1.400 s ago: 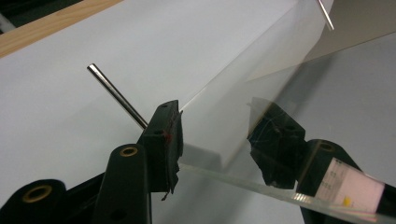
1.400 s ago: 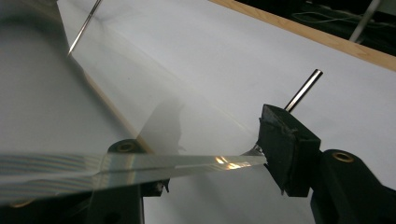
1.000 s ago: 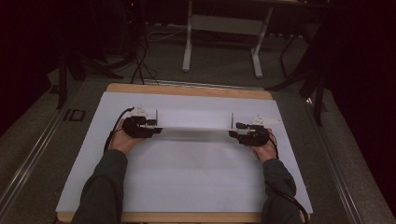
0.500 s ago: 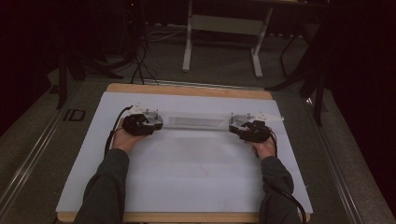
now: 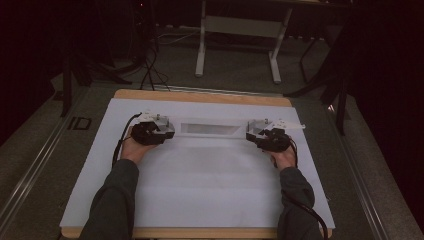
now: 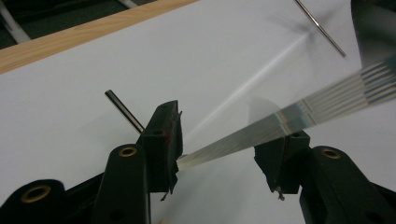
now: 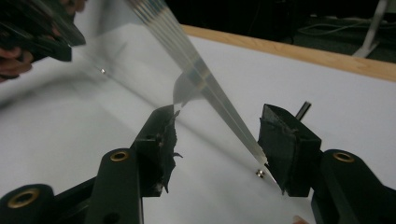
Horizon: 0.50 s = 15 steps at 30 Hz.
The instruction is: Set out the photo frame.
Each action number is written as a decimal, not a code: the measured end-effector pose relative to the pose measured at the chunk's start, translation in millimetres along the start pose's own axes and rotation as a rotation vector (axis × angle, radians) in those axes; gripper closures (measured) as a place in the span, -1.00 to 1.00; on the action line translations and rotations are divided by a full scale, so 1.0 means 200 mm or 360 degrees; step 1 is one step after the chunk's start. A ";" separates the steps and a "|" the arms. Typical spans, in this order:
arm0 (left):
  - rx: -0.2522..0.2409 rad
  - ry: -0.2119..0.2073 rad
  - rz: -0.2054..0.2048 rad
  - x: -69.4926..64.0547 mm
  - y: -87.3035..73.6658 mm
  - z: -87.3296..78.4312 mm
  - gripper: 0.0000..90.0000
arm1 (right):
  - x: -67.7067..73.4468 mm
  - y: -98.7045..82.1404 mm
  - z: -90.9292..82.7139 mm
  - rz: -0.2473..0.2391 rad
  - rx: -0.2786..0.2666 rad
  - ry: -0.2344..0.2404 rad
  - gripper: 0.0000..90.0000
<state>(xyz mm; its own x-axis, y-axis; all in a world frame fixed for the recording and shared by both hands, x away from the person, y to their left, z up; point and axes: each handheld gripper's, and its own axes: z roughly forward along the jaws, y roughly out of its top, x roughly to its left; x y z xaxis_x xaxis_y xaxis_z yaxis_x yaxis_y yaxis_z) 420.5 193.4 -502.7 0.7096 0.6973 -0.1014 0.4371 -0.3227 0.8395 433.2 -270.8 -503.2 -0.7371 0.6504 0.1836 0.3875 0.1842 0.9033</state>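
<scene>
Clear strip spanned between two tongs – grasp judged only half settled

In the high view, the clear strip (image 5: 210, 129) is seen stretched across the far half of the white counter (image 5: 210, 200), one end at the left tongs (image 5: 172, 131) and the other at the right tongs (image 5: 248, 131). In the left gripper view, the strip is met by one pad and passes over the other, with a thin rod (image 6: 123, 109) lying behind; the jaws are set wide, and whether the strip is pinched cannot be told. In the right gripper view, the strip is bracketed by spread jaws that have just been closing, with a gap left at one pad – so the grip is judged unfinished and any carrying undone. A small screw (image 7: 259, 173) is seen below the strip's end.
</scene>
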 end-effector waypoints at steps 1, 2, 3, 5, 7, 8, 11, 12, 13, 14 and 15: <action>0.0000 0.0000 0.0000 0.00 0.00 0.00 0.16 | 0.00 0.00 0.00 0.0000 0.0000 0.0000 0.02; 0.0006 -0.0003 -0.0002 0.00 0.00 0.00 0.16 | 0.01 0.01 -0.01 -0.0004 -0.0010 0.0003 0.03; 0.0006 -0.0003 -0.0002 0.00 0.00 0.00 0.16 | 0.01 0.01 -0.01 -0.0004 -0.0010 0.0003 0.03; 0.0009 -0.0005 -0.0006 0.00 0.00 0.00 0.17 | 0.01 0.02 -0.02 -0.0014 0.0001 -0.0002 0.04; 0.0018 -0.0017 -0.0012 0.00 0.01 -0.01 0.17 | 0.01 0.01 -0.02 -0.0004 -0.0006 -0.0007 0.04; 0.0025 -0.0041 -0.0019 0.00 0.01 -0.01 0.18 | 0.02 0.01 -0.02 0.0006 -0.0013 -0.0010 0.04; 0.0032 -0.0050 -0.0015 -0.01 0.01 -0.02 0.19 | 0.02 0.01 -0.03 0.0007 -0.0010 -0.0007 0.04; 0.0041 -0.0063 -0.0014 -0.01 0.01 -0.02 0.19 | 0.03 0.01 -0.03 0.0006 -0.0008 -0.0007 0.04; 0.0041 -0.0063 -0.0014 -0.01 0.01 -0.02 0.19 | 0.03 0.01 -0.03 0.0006 -0.0008 -0.0007 0.04; 0.0046 -0.0072 -0.0014 -0.01 0.00 -0.03 0.19 | 0.04 0.01 -0.03 0.0012 -0.0009 -0.0005 0.05; 0.0052 -0.0077 -0.0015 -0.01 0.00 -0.03 0.19 | 0.04 0.01 -0.04 0.0012 -0.0008 -0.0003 0.05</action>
<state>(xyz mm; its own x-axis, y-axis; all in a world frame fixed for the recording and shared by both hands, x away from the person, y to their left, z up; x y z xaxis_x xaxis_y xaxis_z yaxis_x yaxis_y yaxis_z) 415.7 196.0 -498.2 0.7308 0.6690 -0.1356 0.4613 -0.3376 0.8205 423.9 -271.2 -497.6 -0.7331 0.6533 0.1893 0.3899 0.1756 0.9039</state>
